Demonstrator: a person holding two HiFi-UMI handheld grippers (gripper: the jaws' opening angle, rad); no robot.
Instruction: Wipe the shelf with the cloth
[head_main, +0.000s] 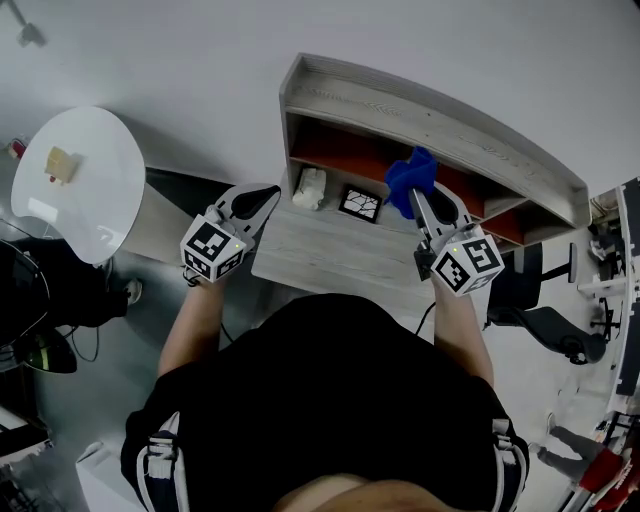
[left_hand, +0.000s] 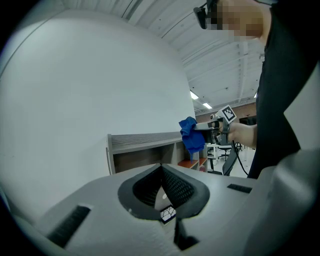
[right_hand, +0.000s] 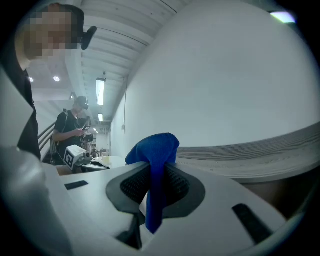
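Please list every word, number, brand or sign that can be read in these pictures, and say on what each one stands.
No readable text in any view.
Left cube: square marker pattern, no letters.
Right cube: the same.
Card on the shelf: black and white lines, no words.

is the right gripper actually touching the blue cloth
Touching. The right gripper view shows the right gripper with its jaws closed on the blue cloth, which bunches above them and hangs down below.
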